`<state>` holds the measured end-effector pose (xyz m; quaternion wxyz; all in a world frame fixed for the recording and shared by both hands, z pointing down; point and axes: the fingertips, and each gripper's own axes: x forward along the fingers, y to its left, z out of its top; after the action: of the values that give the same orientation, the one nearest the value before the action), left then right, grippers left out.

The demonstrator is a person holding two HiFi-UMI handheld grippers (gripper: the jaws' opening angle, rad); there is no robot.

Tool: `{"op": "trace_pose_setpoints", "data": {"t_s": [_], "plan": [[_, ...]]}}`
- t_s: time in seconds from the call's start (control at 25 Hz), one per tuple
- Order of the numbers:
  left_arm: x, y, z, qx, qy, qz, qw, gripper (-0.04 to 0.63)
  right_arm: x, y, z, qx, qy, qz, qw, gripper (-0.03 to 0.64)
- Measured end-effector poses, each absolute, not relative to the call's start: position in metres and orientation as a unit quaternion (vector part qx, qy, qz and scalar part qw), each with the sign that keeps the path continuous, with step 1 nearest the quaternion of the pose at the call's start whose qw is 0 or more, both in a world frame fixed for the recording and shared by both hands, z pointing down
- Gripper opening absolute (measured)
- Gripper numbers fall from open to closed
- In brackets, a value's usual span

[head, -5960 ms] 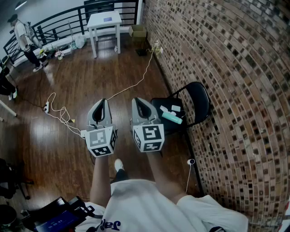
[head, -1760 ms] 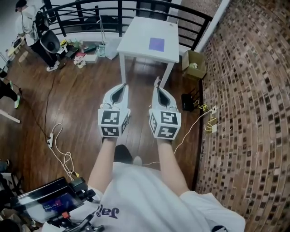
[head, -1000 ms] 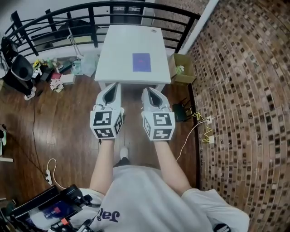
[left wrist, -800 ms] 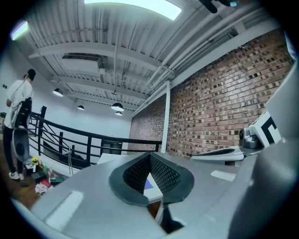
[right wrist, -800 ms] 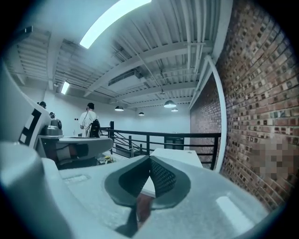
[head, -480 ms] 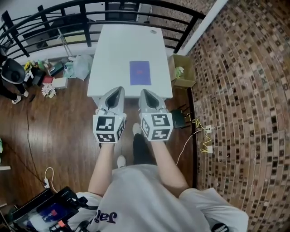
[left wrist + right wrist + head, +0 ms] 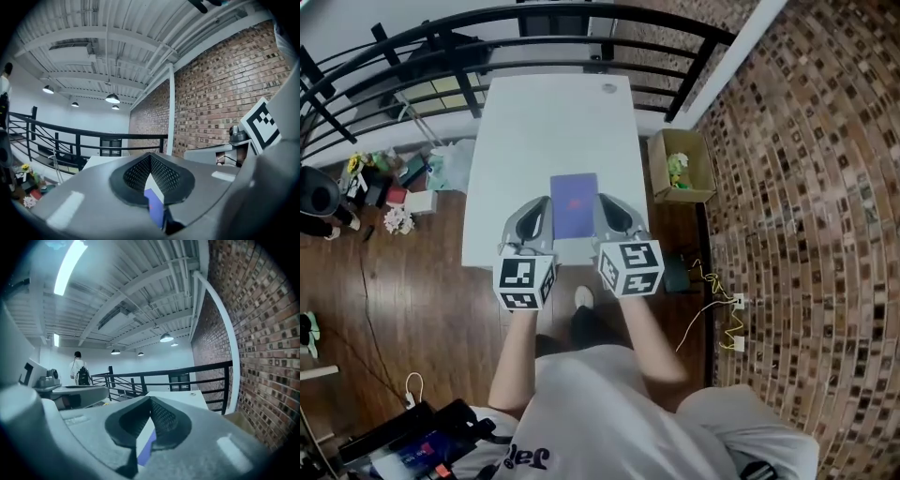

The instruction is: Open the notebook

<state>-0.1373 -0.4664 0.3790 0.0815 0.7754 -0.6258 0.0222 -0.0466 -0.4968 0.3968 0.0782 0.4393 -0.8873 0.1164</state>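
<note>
A: Left side?
B: Wood floor (image 7: 422, 262) open past the table (image 7: 544, 122)'s left edge; left gripper (image 7: 532, 208) over the near edge, jaws closed, nothing in them.
A: Notebook?
B: Purple notebook (image 7: 574, 204), shut, flat by the near edge; sits between both grippers.
A: Right?
B: Right gripper (image 7: 614, 206) jaws together, empty; cardboard box (image 7: 680, 167) and brick wall (image 7: 806, 187) crowd the right edge.

Cool, even light falls from round white pendant lamps (image 7: 112, 98) and a long fluorescent ceiling tube (image 7: 70, 266), upper left. Both gripper views bulge, corners black; the left gripper (image 7: 150, 157) looks soft.
</note>
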Motion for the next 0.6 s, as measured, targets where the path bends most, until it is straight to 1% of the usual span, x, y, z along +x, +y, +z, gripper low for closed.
{"op": "trace_pose_setpoints", "data": {"t_s": [0.2, 0.48, 0.6], "plan": [[-0.153, -0.506, 0.393, 0.767, -0.634, 0.035, 0.094, 0.015, -0.042, -0.551, 0.412, 0.444, -0.882, 0.134, 0.087, -0.009], [-0.158, -0.542, 0.416, 0.809, -0.577, 0.064, 0.094, 0.015, -0.049, -0.561, 0.434, 0.42, -0.891, 0.14, 0.096, -0.009], [-0.148, -0.551, 0.427, 0.831, -0.542, 0.069, 0.105, 0.015, -0.04, -0.558, 0.455, 0.405, -0.896, 0.128, 0.128, -0.009]]}}
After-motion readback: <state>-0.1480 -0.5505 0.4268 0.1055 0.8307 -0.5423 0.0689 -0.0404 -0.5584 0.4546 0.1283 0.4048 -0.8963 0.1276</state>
